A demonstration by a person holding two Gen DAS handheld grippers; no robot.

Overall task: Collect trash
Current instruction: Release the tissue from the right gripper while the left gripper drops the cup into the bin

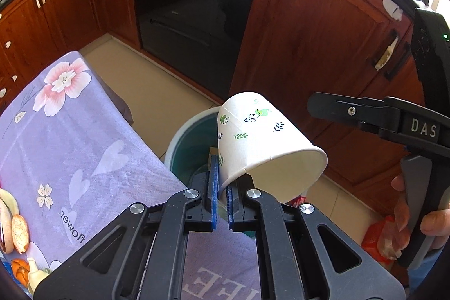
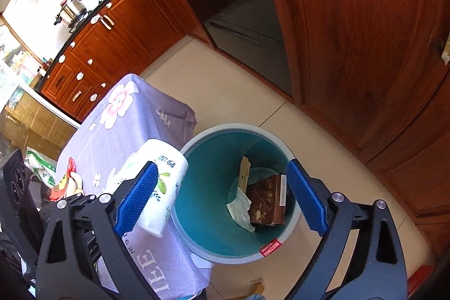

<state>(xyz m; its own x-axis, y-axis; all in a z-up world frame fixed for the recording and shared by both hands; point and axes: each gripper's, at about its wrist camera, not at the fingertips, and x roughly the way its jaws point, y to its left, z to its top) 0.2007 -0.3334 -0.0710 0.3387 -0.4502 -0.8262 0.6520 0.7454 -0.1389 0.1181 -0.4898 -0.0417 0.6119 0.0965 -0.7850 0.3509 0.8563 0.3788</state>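
Jaws of the left gripper [image 1: 222, 198] pinch the rim of a white paper cup printed with green leaves [image 1: 264, 142], lower centre of frame, above the grey-rimmed teal plastic bin [image 2: 202, 215]; the right gripper [image 2: 222, 204] stands spread and empty over it. A brown carton [image 2: 267, 201] and crumpled paper already lie inside; peels [image 1: 14, 227] wait on the lilac flowered tablecloth [image 1: 84, 145], which reads "flower". The other gripper is marked "DAS"

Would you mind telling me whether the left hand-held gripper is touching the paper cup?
Touching. The left wrist view shows the left hand-held gripper with its blue pads pinched on the paper cup's rim wall, no gap.
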